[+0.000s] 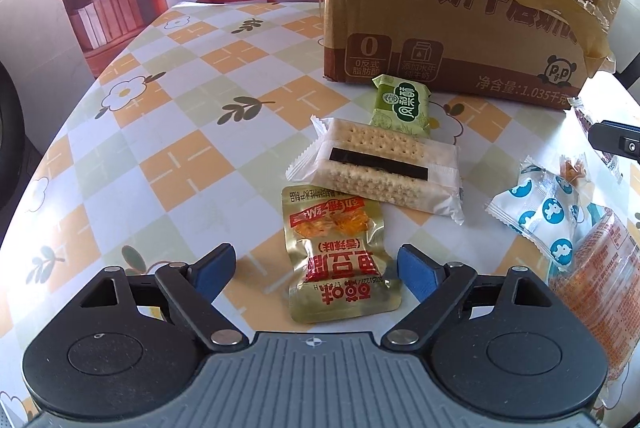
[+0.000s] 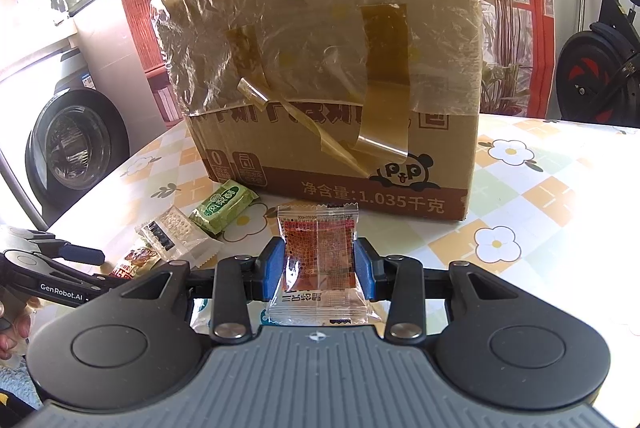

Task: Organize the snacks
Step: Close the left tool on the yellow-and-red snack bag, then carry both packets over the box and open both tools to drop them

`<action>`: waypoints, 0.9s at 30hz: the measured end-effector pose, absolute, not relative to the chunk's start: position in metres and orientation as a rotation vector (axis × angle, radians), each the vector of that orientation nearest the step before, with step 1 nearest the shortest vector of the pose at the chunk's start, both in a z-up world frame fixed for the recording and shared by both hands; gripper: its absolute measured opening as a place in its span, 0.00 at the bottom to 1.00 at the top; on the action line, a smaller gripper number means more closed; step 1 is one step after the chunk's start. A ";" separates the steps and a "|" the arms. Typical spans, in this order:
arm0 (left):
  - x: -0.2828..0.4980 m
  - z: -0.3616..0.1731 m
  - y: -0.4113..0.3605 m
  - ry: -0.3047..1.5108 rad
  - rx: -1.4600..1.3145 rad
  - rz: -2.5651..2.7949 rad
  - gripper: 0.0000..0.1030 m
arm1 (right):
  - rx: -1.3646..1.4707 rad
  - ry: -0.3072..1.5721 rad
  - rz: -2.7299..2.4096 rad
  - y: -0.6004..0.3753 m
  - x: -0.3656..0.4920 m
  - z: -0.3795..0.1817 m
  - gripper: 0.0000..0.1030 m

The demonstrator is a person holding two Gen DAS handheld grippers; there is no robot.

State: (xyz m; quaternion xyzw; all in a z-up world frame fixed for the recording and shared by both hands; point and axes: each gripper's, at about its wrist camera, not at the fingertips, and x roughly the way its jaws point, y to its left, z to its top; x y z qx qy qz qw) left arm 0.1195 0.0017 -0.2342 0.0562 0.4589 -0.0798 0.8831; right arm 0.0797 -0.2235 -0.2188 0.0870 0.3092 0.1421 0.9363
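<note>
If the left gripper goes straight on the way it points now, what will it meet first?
Probably the gold snack packet, which lies on the table between the open left gripper pads. Beyond it lies the cracker pack. Depth is hard to judge.

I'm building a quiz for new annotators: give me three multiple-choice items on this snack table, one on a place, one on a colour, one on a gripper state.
1. Where does the green packet lie?
A. in front of the cardboard box
B. on top of the box
C. inside the left gripper

2. What colour is the packet between the left gripper's fingers?
A. blue
B. gold
C. white

3. How is the right gripper?
A. open and empty
B. out of view
C. shut on a clear red packet

Key: 1 A, it rests on the tablecloth by the box's base. 2 B, gold foil with red print. 3 C, both pads press its sides.
</note>
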 end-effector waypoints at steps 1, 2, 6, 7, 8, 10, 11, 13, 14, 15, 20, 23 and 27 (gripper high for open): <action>0.121 -0.235 0.001 0.952 0.115 -0.165 0.89 | 0.177 0.632 0.289 -0.224 0.079 -0.219 0.39; 0.122 -0.235 0.000 0.951 0.111 -0.162 0.89 | 0.176 0.631 0.287 -0.224 0.079 -0.218 0.39; 0.117 -0.232 -0.006 0.942 0.119 -0.188 0.73 | 0.178 0.628 0.278 -0.226 0.078 -0.218 0.39; 0.115 -0.231 -0.008 0.935 0.123 -0.206 0.62 | 0.179 0.628 0.277 -0.226 0.078 -0.218 0.39; 0.113 -0.229 -0.010 0.934 0.126 -0.214 0.56 | 0.180 0.627 0.276 -0.226 0.078 -0.217 0.39; 0.111 -0.229 -0.011 0.931 0.122 -0.223 0.51 | 0.177 0.624 0.279 -0.225 0.077 -0.216 0.39; 0.110 -0.229 -0.010 0.928 0.114 -0.223 0.51 | 0.175 0.622 0.281 -0.225 0.077 -0.216 0.39; 0.109 -0.230 -0.007 0.921 0.092 -0.223 0.49 | 0.173 0.617 0.283 -0.225 0.075 -0.214 0.39; 0.109 -0.229 -0.005 0.919 0.086 -0.224 0.47 | 0.172 0.614 0.282 -0.225 0.075 -0.213 0.39; 0.108 -0.229 -0.003 0.918 0.079 -0.223 0.44 | 0.174 0.611 0.280 -0.226 0.073 -0.213 0.39; 0.105 -0.228 0.002 0.923 0.057 -0.233 0.43 | 0.178 0.604 0.272 -0.228 0.071 -0.210 0.39; 0.099 -0.227 0.004 0.923 0.051 -0.232 0.43 | 0.172 0.599 0.277 -0.227 0.069 -0.207 0.39; 0.090 -0.219 0.010 0.897 0.047 -0.224 0.39 | 0.165 0.592 0.283 -0.225 0.067 -0.203 0.39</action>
